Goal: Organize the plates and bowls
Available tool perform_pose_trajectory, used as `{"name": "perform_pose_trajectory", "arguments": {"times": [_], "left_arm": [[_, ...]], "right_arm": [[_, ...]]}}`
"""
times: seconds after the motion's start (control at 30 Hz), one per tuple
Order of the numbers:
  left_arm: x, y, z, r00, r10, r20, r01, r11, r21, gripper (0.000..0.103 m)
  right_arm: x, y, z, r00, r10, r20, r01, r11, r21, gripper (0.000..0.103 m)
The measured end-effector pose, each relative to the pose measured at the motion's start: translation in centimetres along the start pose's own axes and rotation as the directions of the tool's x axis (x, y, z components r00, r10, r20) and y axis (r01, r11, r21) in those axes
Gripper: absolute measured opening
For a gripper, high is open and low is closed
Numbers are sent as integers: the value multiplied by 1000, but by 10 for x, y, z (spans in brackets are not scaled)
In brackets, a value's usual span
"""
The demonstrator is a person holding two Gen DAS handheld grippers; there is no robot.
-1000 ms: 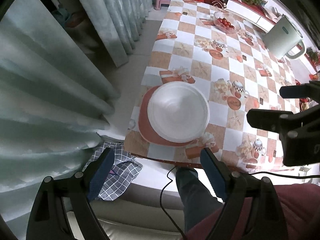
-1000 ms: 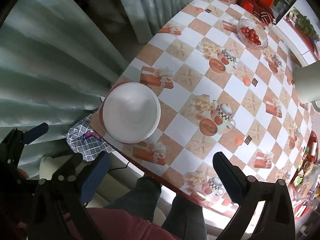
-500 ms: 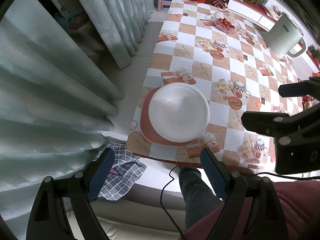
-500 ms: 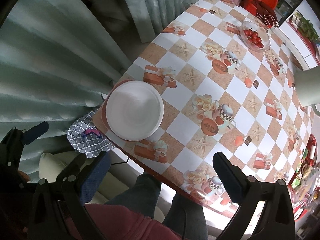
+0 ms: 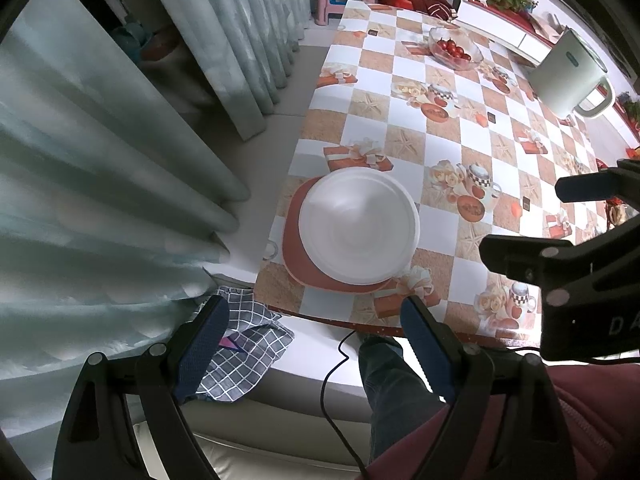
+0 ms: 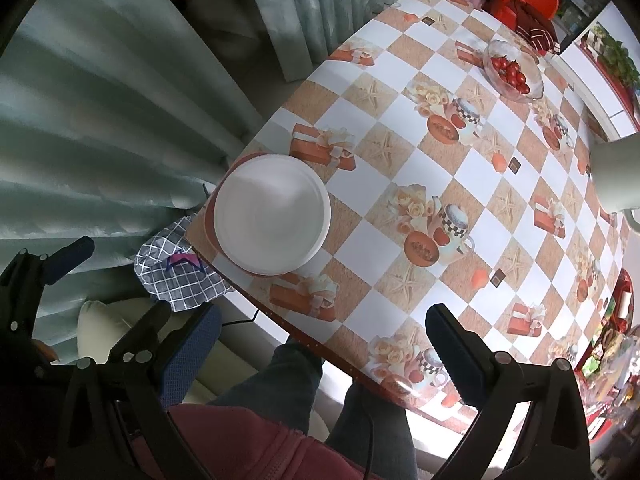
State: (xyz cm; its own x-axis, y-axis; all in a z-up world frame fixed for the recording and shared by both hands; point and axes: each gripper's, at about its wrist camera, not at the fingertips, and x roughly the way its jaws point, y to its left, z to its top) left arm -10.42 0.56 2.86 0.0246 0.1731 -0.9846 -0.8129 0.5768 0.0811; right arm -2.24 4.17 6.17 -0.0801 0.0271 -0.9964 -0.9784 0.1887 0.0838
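**Over the table's near corner, both tongs empty**

Above the checked table (image 5: 404, 92), I am holding both tongs high and pointing them down. Pale curtains (image 5: 120, 184) are hanging off the table's left side. On the table's near left corner a white bowl (image 5: 359, 226) is sitting on a reddish plate (image 5: 294, 240), the plate showing only at the bowl's left and near edges. Far up the table from the bowl, a glass dish of red fruit (image 5: 455, 49) is standing. My left tongs (image 5: 316, 346) are gaping wide, gripping nothing; my right tongs (image 6: 320, 350) are spread apart too, also empty.
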Motion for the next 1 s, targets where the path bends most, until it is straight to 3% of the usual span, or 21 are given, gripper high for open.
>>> {"name": "perform_pose_trajectory", "arguments": {"times": [1.0], "left_arm": [[4, -7, -6, 1000, 3, -16, -3, 1000, -2, 90]], "right_arm": [[8, -3, -2, 1000, 9, -27, -9, 1000, 4, 103]]}}
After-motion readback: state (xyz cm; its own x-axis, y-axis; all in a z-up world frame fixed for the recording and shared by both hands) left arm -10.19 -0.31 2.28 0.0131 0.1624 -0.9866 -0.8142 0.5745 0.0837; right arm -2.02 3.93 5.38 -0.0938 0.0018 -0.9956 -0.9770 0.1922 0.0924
